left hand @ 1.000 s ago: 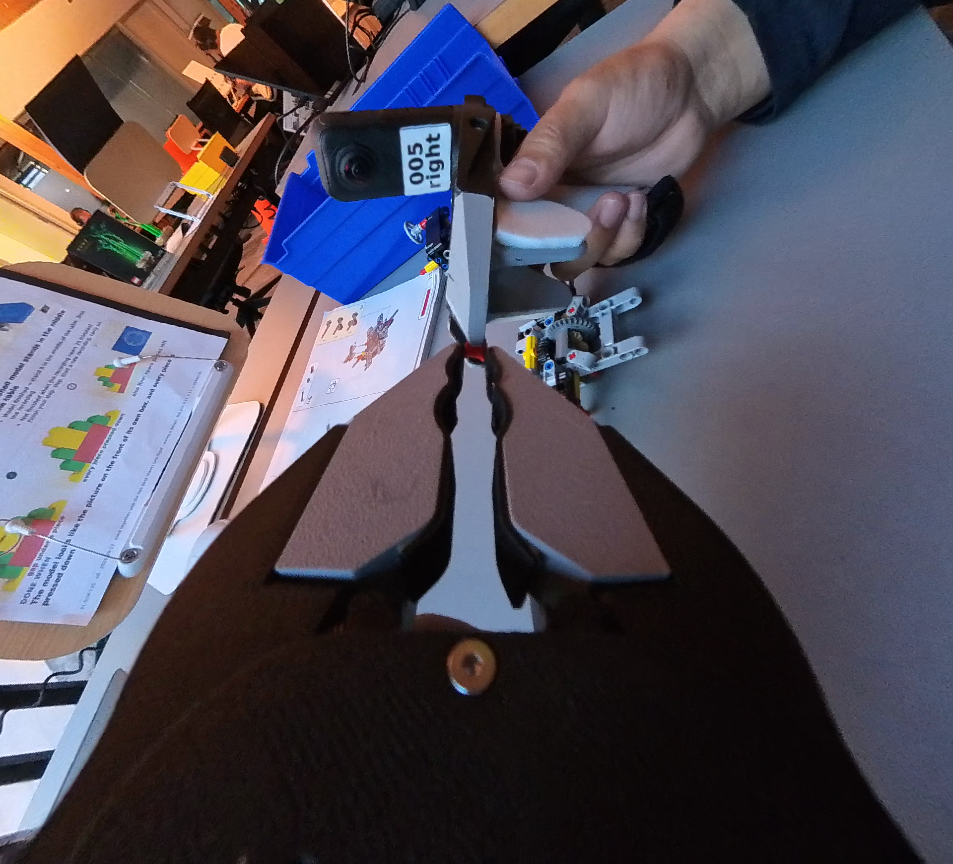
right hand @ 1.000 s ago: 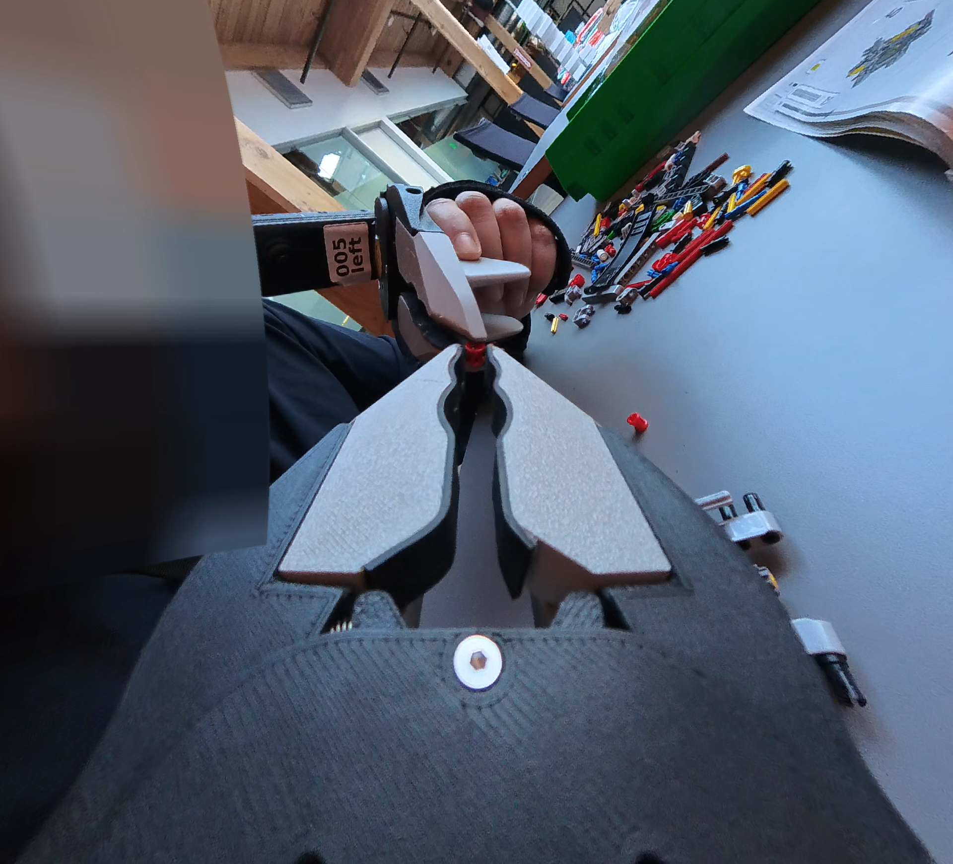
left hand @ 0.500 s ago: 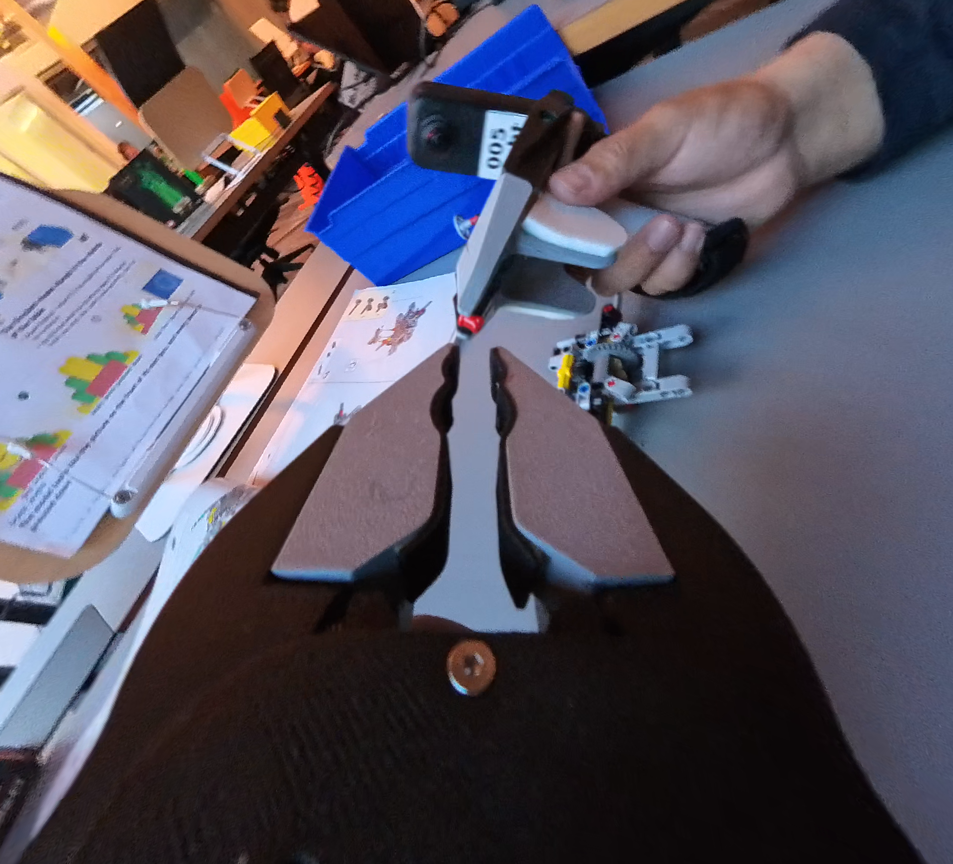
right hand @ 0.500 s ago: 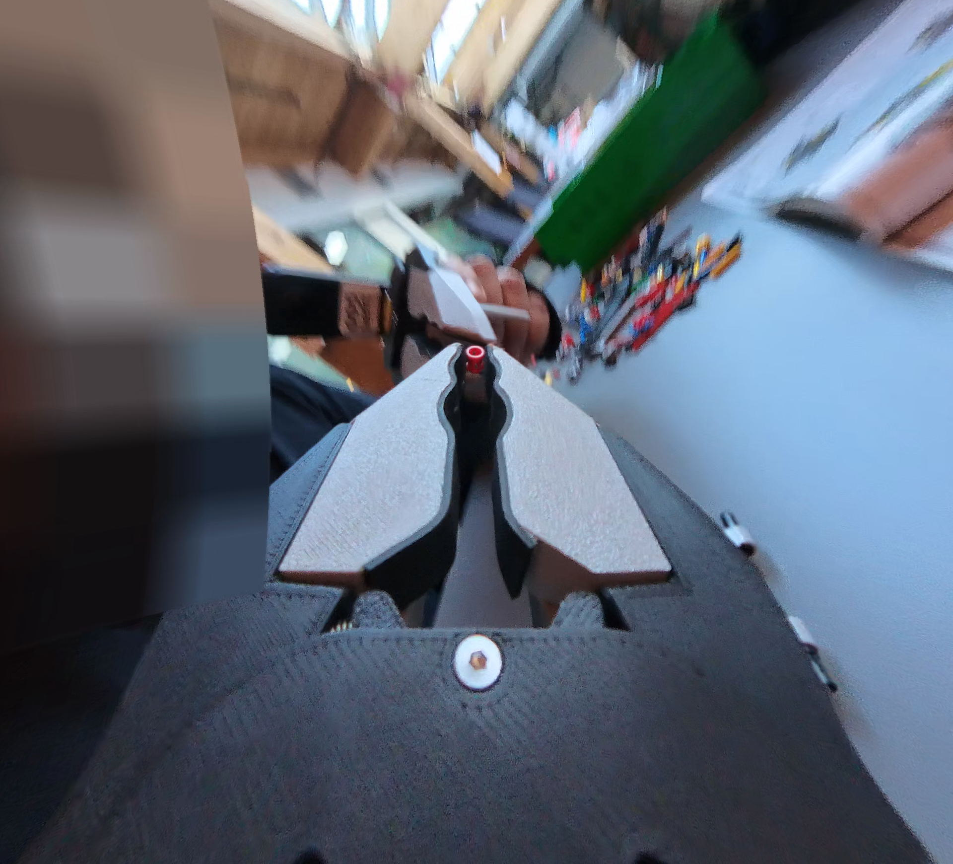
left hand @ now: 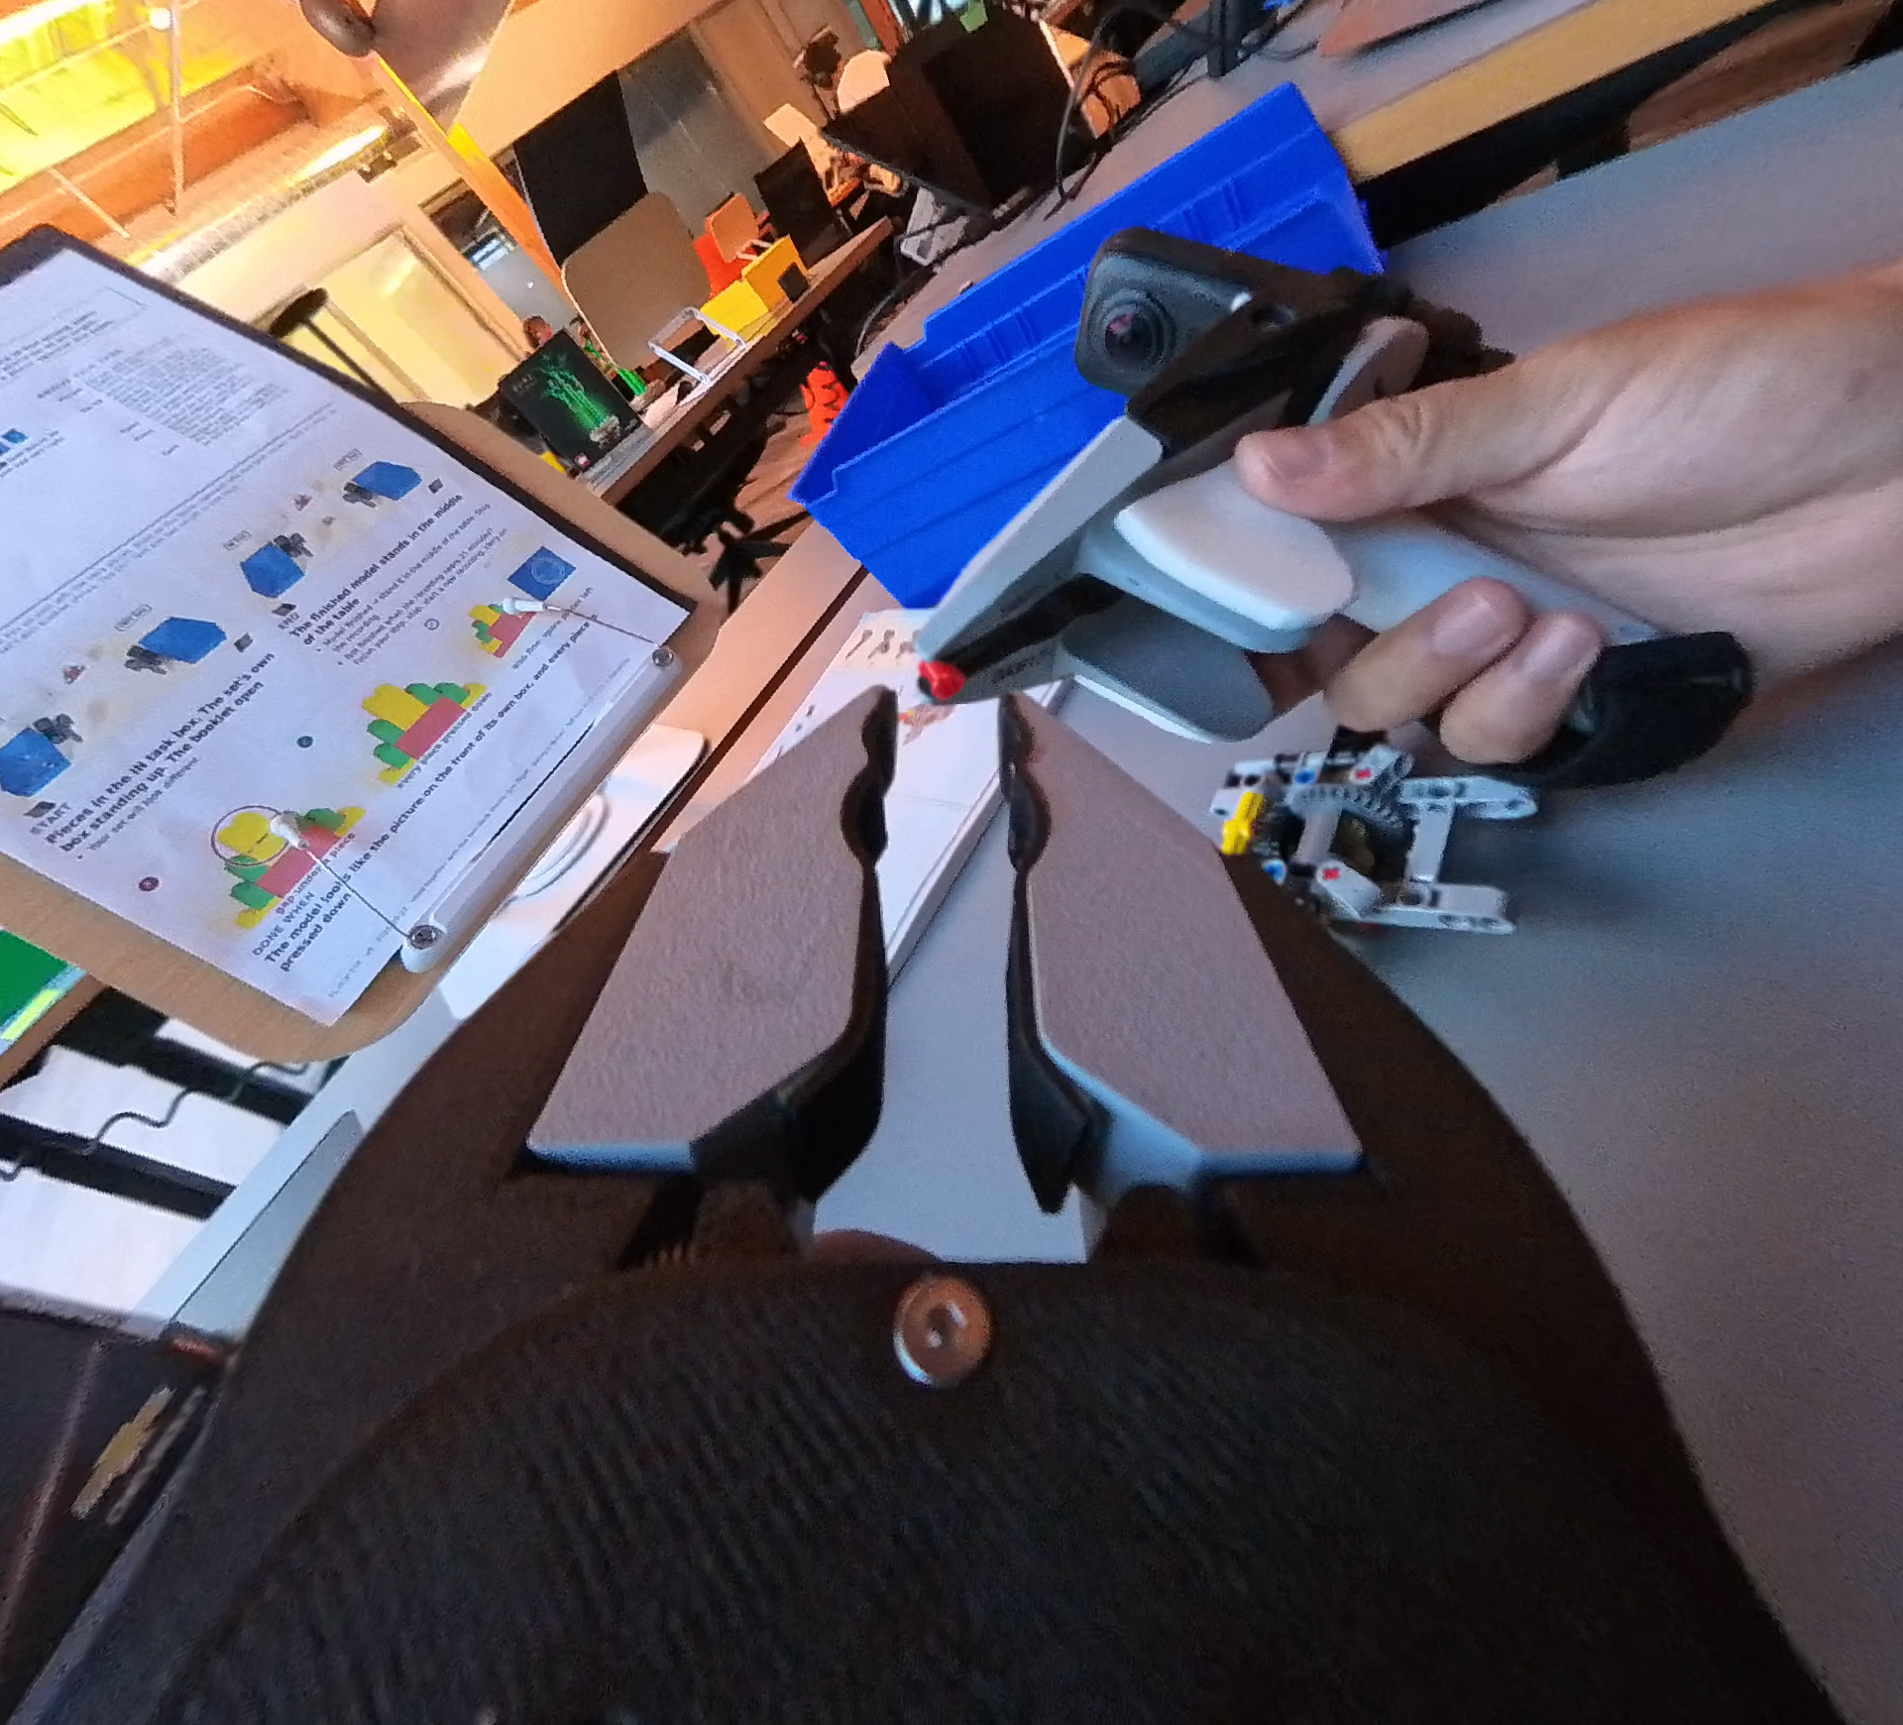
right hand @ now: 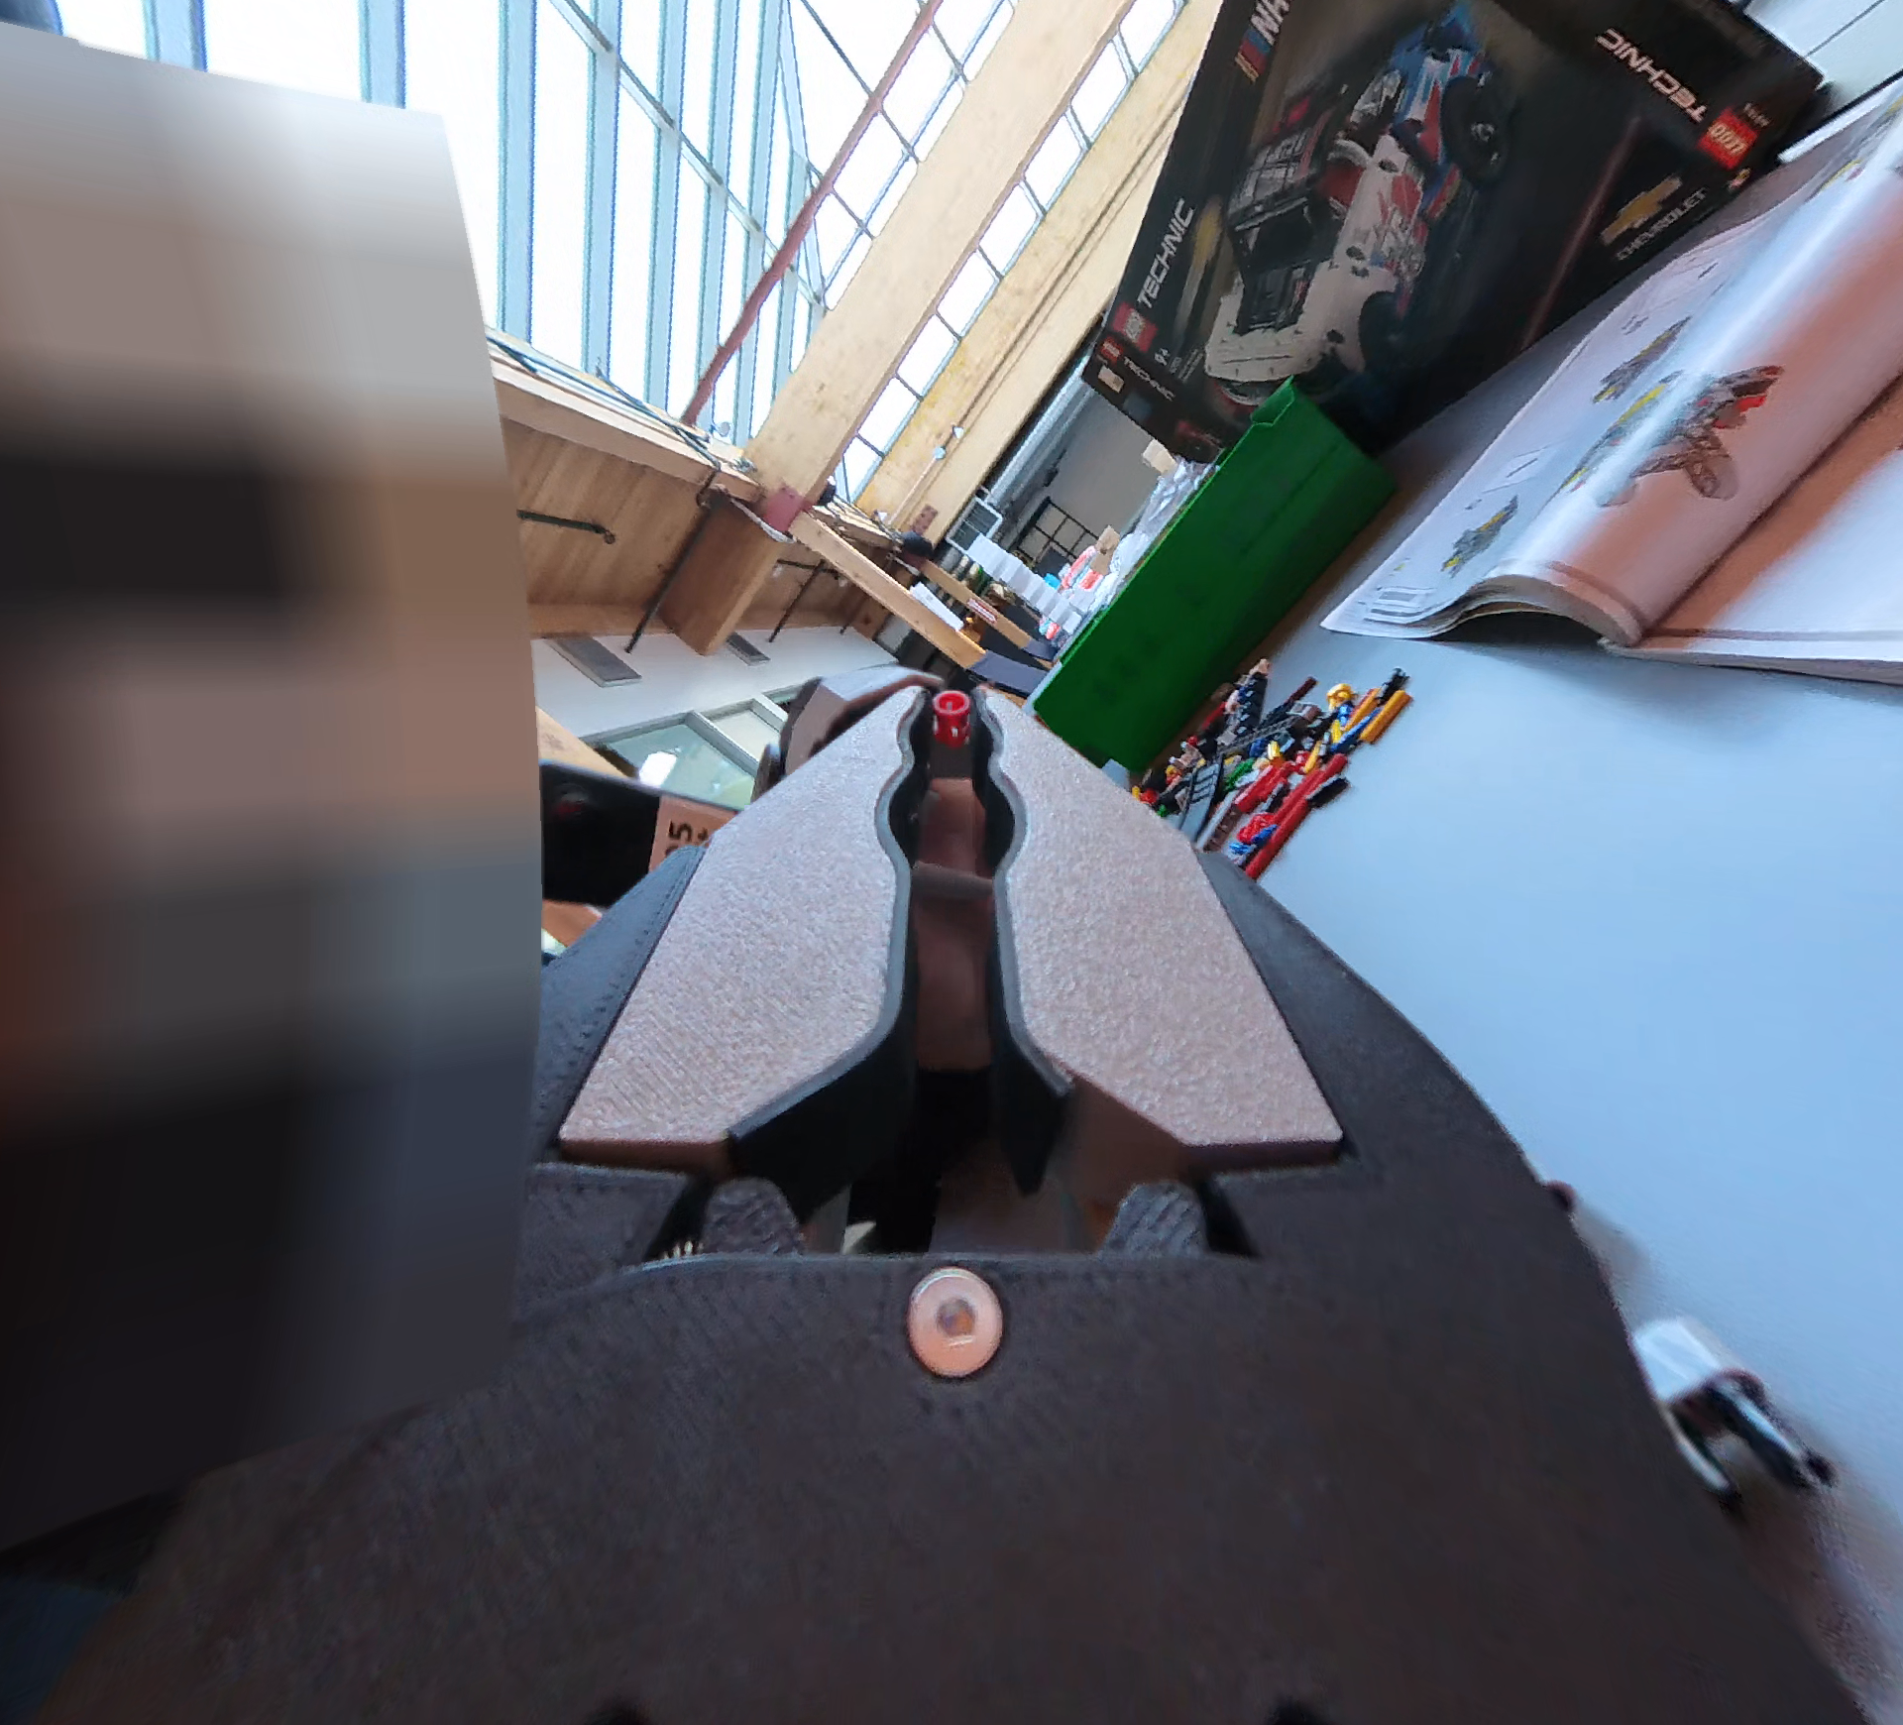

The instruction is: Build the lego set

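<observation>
Two grippers meet: the right gripper [right hand: 949, 709] pinches a small red peg [right hand: 949, 716]. The left gripper [left hand: 945, 728] gapes bare beside it. Print covers an instruction sheet [left hand: 257, 646] and a dark toy-car box [right hand: 1390, 161].

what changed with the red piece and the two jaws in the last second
Both grippers pinched the small red piece together; the left gripper has since opened its jaws and drawn back, letting go. The right gripper stays shut on it and has swung upward. The grey gear assembly stayed on the table.

A grey piece [right hand: 1730, 1428] on the table is cut off at the near right edge and blurred. The pile of coloured pieces [right hand: 1287, 769] is too small to sort, its left part hidden behind the right gripper's finger [right hand: 1122, 934].
</observation>
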